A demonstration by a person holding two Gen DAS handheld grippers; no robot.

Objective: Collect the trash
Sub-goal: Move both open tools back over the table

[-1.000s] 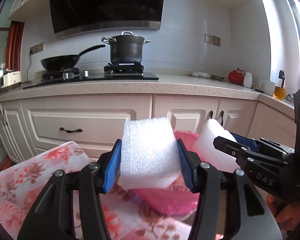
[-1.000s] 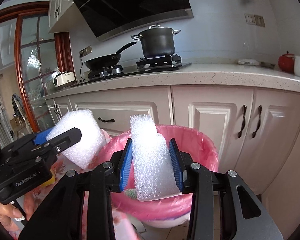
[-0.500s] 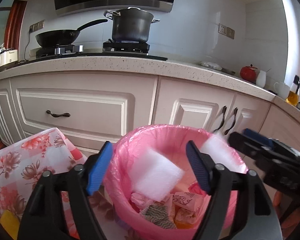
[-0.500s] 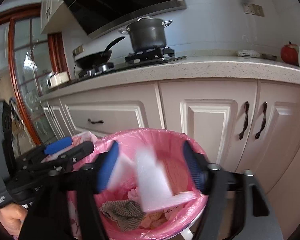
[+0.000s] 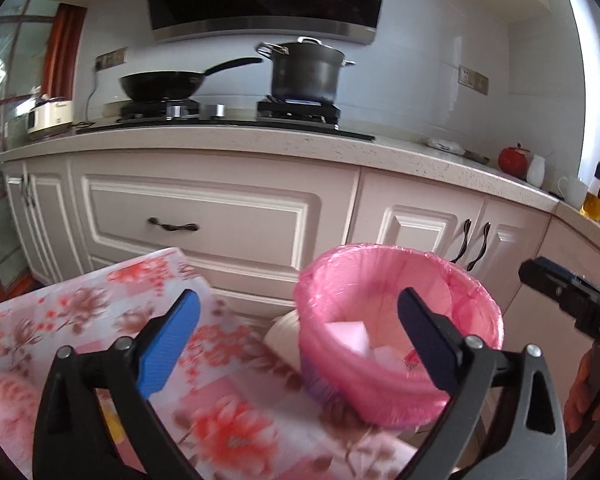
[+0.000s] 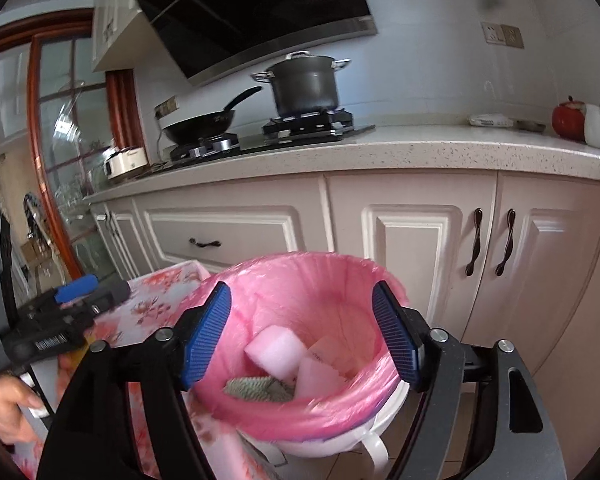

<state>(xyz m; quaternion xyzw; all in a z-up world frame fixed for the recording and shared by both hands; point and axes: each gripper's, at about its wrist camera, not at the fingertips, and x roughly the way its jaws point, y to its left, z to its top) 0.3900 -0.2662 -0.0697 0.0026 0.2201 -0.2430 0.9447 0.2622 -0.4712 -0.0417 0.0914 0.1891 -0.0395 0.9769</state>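
Right wrist view looks down into the pink-lined trash bin (image 6: 300,344), where two white foam blocks (image 6: 274,350) lie on top of other scraps beside a grey ribbed piece (image 6: 258,388). The right gripper (image 6: 300,336) hangs over the bin with its fingers wide apart and nothing between them. The left gripper (image 5: 296,344), likewise spread and empty, hovers over the flowered bench (image 5: 80,312) just beside the bin. Foam like this is probably very light and springy, so any further piece should be pinched across its flat faces, gently enough not to crush it.
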